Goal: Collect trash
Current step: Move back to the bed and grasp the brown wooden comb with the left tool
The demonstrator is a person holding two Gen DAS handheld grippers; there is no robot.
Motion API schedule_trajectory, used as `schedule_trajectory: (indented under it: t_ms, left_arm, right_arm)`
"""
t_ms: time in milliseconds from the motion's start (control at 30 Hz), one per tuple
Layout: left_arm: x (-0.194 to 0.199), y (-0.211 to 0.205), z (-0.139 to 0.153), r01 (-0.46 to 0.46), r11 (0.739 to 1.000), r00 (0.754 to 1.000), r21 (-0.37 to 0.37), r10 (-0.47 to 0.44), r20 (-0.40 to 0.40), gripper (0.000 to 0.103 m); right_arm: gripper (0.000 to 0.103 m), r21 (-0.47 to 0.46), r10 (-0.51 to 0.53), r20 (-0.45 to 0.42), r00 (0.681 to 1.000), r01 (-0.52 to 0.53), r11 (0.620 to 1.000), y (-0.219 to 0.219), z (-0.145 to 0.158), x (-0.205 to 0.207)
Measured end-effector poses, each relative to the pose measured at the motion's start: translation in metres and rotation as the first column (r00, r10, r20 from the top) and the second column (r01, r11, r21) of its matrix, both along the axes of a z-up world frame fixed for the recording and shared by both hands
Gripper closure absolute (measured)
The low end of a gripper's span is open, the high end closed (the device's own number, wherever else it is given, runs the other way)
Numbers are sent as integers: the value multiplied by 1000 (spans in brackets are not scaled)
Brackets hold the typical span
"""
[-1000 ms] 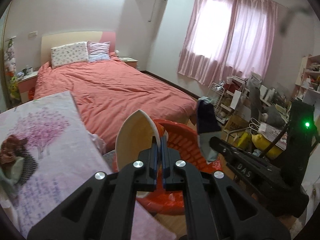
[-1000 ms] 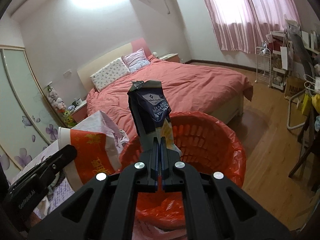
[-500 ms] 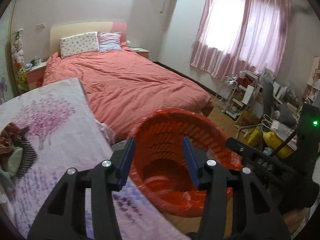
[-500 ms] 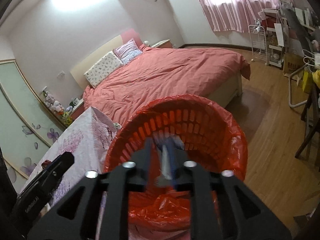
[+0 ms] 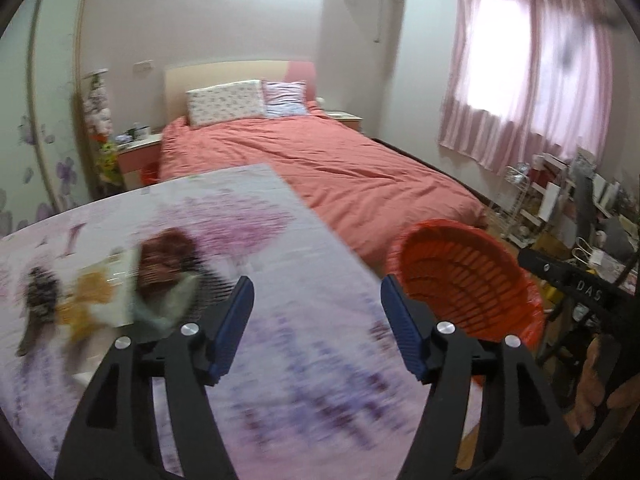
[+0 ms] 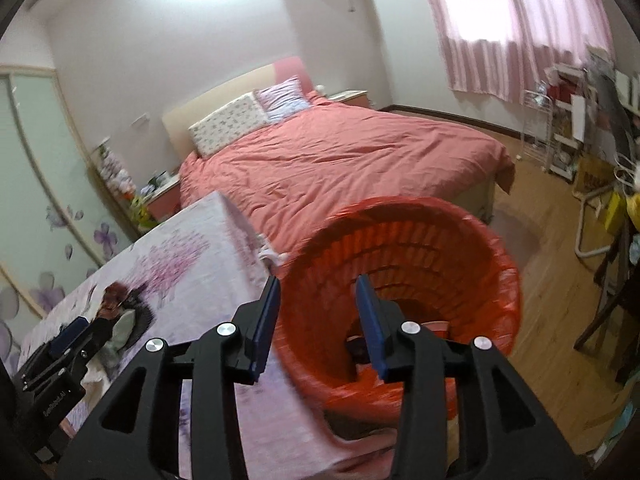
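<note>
Both grippers tilt downward over the near end of a table [image 5: 304,360] covered with a lilac flowered cloth. The left gripper [image 5: 316,320] hangs above the cloth with its blue fingers [image 5: 234,328] spread wide; its jaws have just been opening and nothing sits between them. The right gripper [image 6: 318,312] points into the mouth of the red bin [image 6: 472,264], its jaws parted less widely, also just opening and empty.

The bin, a slatted basket lined with a red plastic bag, stands on the floor just beside the table's right edge. From the left wrist view it lies to the right of the left gripper's right finger. Deep inside the bin, by the right gripper's right finger, something dark and something pale lie at the bottom; I cannot tell what they are.

More trash [image 5: 168,276] stays on the cloth ahead and to the left of the left gripper: a blurred heap of brown, pale green and dark striped bits, with a yellowish scrap [image 5: 86,300] and a dark scrap [image 5: 38,304] farther left. None of it touches a finger.

The table's right edge runs diagonally between the heap and the bin. Beyond it stands a bed [image 6: 340,160] with a coral cover; open wooden floor [image 6: 556,292] stretches to the right of the bin toward cluttered shelves [image 6: 568,128].
</note>
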State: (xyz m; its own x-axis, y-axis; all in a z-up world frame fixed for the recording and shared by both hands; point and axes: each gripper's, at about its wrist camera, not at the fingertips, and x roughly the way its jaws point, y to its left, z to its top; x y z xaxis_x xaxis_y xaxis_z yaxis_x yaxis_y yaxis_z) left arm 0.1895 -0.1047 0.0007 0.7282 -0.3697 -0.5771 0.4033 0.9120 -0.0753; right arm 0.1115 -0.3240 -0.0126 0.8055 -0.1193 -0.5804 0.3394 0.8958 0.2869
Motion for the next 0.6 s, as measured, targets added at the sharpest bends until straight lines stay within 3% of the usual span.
schedule_trajectory:
  t_ms: [300, 600]
  left_arm:
    - [4, 120, -6, -203, 979, 979, 17, 204, -22, 34]
    - [14, 227, -18, -419, 905, 907, 70, 421, -25, 34]
  right_arm:
    - [63, -35, 158, -30, 987, -159, 987, 87, -3, 16]
    - [63, -24, 326, -77, 942, -329, 944, 166, -15, 34]
